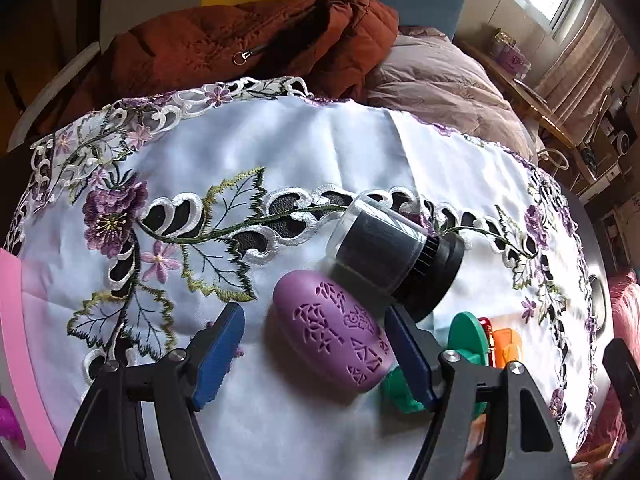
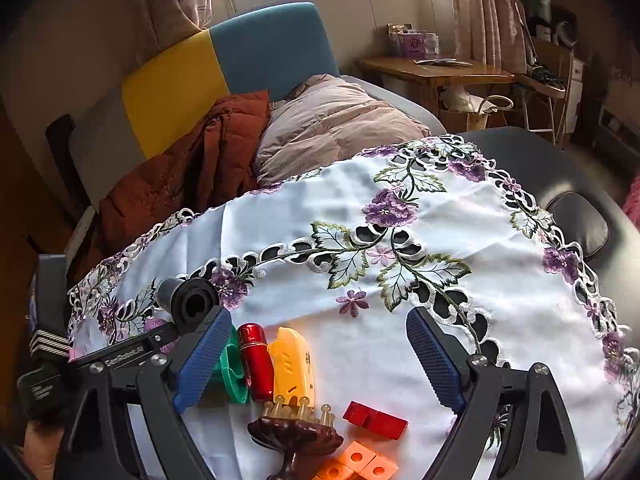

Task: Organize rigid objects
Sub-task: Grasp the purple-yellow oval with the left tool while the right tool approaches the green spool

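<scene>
Right now the left gripper (image 1: pixel 314 356) is gaping wide and empty around the purple egg-shaped case (image 1: pixel 332 330), which is lying diagonally nearer its right finger, while the right gripper (image 2: pixel 316 360) is hovering open, holding nothing.

Bare tablecloth (image 2: pixel 400 344) lay between the right gripper's (image 2: pixel 320 360) spread blue fingers toward 12 o'clock. Red tube (image 2: pixel 255 360), yellow piece (image 2: pixel 292 364) and brown brush (image 2: pixel 296 432) crowded 8 o'clock.
</scene>
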Tool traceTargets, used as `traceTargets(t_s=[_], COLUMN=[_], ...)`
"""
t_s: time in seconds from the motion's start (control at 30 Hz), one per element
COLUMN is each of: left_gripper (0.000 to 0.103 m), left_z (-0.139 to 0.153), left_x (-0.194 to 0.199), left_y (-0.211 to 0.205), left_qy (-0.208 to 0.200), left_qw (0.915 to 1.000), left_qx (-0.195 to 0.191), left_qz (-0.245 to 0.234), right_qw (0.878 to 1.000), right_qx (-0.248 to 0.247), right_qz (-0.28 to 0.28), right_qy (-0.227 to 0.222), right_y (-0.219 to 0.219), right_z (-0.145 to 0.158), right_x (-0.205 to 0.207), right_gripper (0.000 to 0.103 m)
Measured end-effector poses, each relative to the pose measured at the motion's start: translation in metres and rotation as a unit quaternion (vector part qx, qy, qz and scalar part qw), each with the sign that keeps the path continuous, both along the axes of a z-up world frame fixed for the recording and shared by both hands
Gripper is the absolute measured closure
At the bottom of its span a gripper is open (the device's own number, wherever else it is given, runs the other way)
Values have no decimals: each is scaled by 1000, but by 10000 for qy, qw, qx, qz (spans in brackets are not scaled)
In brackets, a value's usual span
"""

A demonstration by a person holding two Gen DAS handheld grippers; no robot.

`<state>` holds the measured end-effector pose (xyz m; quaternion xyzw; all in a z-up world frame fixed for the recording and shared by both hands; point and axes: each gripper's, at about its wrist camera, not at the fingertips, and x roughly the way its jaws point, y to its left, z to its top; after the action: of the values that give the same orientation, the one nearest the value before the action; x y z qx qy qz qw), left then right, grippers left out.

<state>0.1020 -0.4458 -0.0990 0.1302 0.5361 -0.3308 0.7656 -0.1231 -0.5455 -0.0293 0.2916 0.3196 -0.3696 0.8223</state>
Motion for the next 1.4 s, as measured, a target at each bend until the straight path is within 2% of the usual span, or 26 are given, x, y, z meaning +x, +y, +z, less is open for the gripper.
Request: traceTargets(t_s=[0.03, 0.1, 0.17, 0.23, 0.57, 0.8, 0.9, 1.13, 1.23, 1.4], left_gripper=[30, 37, 65, 73, 73, 75, 75, 75, 75, 75], left_z=[-4, -3, 0, 0, 1, -1, -3, -6, -7, -8], left_x=[1, -3, -10, -16, -81, -125, -131, -136, -137, -142], left_y=[-3, -5, -2, 6, 92, 146, 149, 153, 154, 156], left_qy=[7, -226, -314, -327, -456, -683, -834, -1076, -1126, -1309], left_qw=[10000, 9996, 9990, 9985, 9940, 9908, 9885, 9853, 9850, 9826], left_qx=[13, 39, -8, 63, -62, -357, -392, -507, -541, -578], left_qz=[0, -137, -331, -445, -991, -1110, -1203, -1223, -1191, -1181], right_qw=[10000, 10000, 10000, 10000, 9982, 9985, 9984, 9912, 9929, 9985], right_qx=[0, -12, -3, 6, 288, 334, 302, 646, 638, 302], right_qz=[4, -8, -29, -54, -484, -396, -439, -955, -723, 179], right_qy=[1, 8, -9, -12, -219, -193, -199, -655, -699, -423], right_y=[0, 0, -1, -3, -18, -17, -18, -35, -30, -5], right_z=[0, 0, 0, -1, -5, -9, -8, -10, -8, -3], right_x=[0, 0, -1, -2, -19, -15, -17, -42, -35, -2], right_gripper=[13, 13, 13, 13, 13, 13, 13, 15, 17, 17])
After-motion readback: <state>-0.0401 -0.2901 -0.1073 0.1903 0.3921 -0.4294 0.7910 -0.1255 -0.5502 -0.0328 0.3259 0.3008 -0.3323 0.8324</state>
